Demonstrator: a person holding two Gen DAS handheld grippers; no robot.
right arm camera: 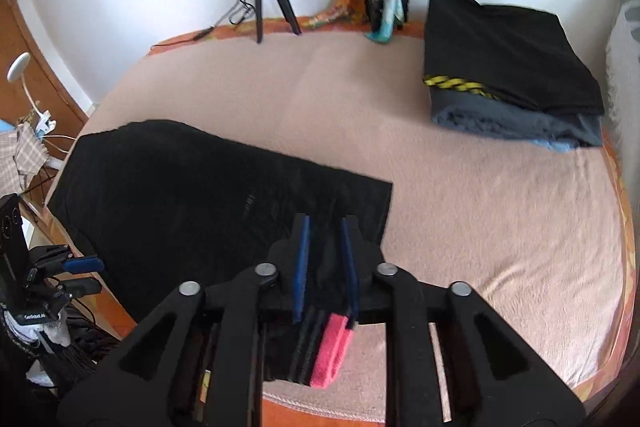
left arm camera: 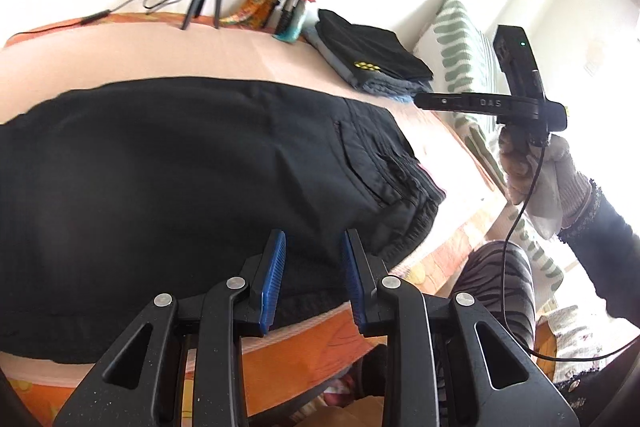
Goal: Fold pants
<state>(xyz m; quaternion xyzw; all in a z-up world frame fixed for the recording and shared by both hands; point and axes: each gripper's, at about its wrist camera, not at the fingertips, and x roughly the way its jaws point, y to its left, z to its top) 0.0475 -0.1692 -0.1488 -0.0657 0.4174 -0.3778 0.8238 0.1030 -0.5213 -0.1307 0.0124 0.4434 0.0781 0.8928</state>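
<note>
- Left wrist view: bed [left arm camera: 248, 57] with beige blanket; black pants [left arm camera: 180, 187] lie lengthwise left-to-right, waistband rightward. Left claw [left arm camera: 312, 275] spread, empty, at near edge.
- Right wrist view: right claw [right arm camera: 326, 263] clenched on the pants' waistband [right arm camera: 320, 351], legs trailing left.

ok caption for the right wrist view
Right tongs pinching the waistband of black pants on a bed.

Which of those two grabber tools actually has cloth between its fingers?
The right gripper: black pants waistband is pinched between its blue fingers. The left gripper is open, holding nothing.
</note>
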